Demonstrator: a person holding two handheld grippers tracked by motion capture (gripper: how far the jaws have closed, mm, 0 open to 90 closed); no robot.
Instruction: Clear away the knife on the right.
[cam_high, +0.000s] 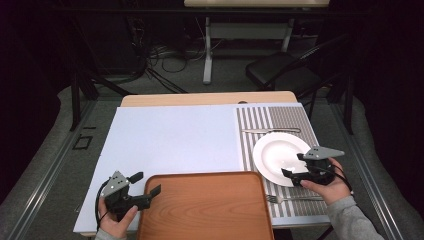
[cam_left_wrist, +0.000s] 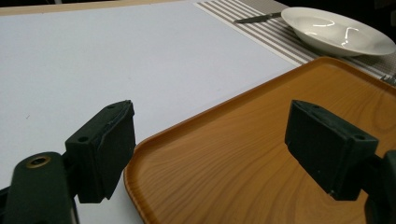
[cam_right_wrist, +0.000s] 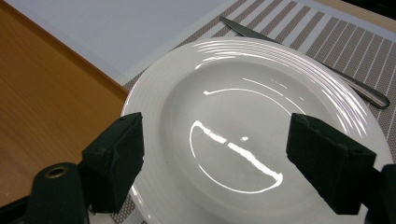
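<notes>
A white plate (cam_high: 275, 155) (cam_left_wrist: 336, 30) (cam_right_wrist: 243, 107) rests on a striped placemat (cam_high: 280, 117) at the right. A knife (cam_high: 270, 130) (cam_right_wrist: 303, 60) lies behind it and a fork (cam_high: 292, 198) lies in front. My right gripper (cam_high: 294, 165) (cam_right_wrist: 233, 158) hovers over the plate's near right part, jaws wide apart with nothing between them. A wooden tray (cam_high: 205, 210) (cam_left_wrist: 261, 116) sits at the front centre. My left gripper (cam_high: 146, 183) (cam_left_wrist: 210, 149) stands open at the tray's left rim, one jaw over the white mat and one over the tray, touching neither.
A large white mat (cam_high: 170, 135) covers the table's left and middle. The table's near edge runs just below the tray. Beyond the far edge stand a black chair (cam_high: 285, 70) and a desk's legs among floor cables.
</notes>
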